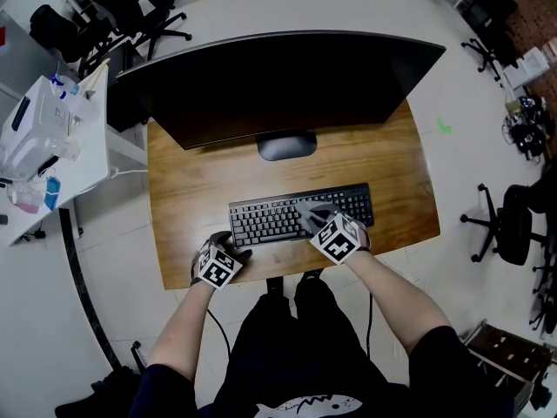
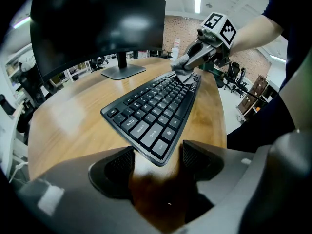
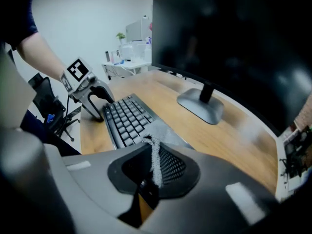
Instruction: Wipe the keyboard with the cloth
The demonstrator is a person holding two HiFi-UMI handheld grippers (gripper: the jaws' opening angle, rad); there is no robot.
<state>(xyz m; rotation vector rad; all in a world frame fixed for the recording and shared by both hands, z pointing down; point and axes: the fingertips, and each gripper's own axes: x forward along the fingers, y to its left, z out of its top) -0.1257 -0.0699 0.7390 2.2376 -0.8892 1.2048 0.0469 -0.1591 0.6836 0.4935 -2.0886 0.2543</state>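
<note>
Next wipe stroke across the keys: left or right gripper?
Right. The right gripper is shut on the cloth, which lies on the right half of the keyboard. The left gripper is open at the keyboard's left end and holds no cloth.

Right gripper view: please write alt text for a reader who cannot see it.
The right gripper has its jaws shut on a grey cloth lying on a black keyboard on a wooden desk. The left gripper is at the keyboard's far end; a dark monitor stands at right.
</note>
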